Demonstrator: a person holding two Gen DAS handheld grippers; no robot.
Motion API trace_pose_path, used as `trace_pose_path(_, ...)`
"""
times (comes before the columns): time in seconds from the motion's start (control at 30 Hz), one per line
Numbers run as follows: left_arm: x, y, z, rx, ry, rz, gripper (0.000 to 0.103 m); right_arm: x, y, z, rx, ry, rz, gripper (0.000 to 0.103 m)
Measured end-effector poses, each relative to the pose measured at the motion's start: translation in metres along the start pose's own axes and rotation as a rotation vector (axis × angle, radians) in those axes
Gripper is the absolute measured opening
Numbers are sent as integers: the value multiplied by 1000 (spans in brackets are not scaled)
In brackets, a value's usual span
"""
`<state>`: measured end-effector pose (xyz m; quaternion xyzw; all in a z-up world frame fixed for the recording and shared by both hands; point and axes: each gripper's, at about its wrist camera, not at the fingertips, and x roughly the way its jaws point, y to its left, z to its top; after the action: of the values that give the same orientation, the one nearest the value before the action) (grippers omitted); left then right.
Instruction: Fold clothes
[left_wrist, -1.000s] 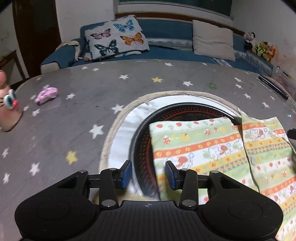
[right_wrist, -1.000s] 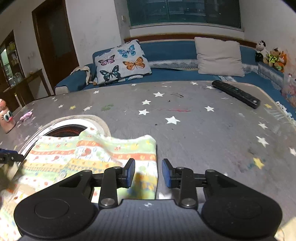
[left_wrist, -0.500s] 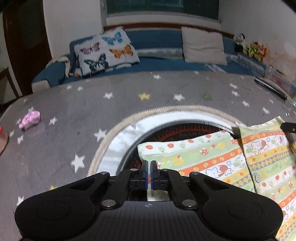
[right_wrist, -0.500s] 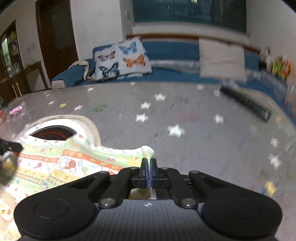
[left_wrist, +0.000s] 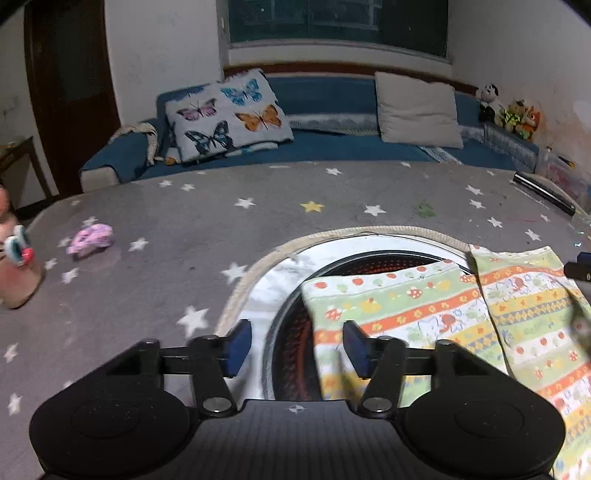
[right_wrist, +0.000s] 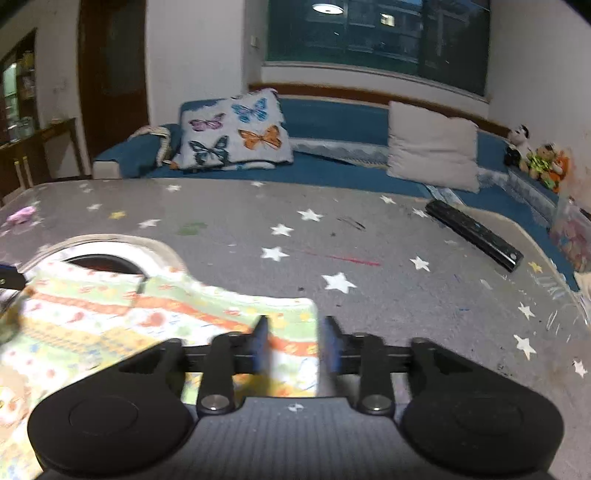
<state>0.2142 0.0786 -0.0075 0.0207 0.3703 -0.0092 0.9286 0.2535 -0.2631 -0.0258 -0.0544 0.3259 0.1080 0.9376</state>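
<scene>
A striped green, orange and yellow patterned garment lies folded flat on the grey star-print table, partly over a round black heater opening. My left gripper is open; the garment's left corner lies just by its right finger. In the right wrist view the same garment lies at the lower left. My right gripper is open, and the garment's right corner lies between its fingers.
A black remote lies on the table's far right. A pink hair clip and a pink toy sit at the left. A blue sofa with a butterfly cushion runs behind the table.
Both grippers were open a second ago, shut on the garment's near corners half a second ago, and have now opened. The garment lies flat again.
</scene>
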Motion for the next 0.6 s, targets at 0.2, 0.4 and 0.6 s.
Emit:
trace_pose_path(0.2, -48, 2, -33, 45, -5, -44, 61, -35, 34, -22, -70, 11, 97, 56)
trace_pose_path(0.4, -81, -10, -77, 200, -11, -37, 61, -62, 66, -50, -141, 16, 155, 65)
trace_pose_path(0.6, -87, -14, -99, 310, -9, 13, 55, -66, 80, -66, -152, 41, 158, 66)
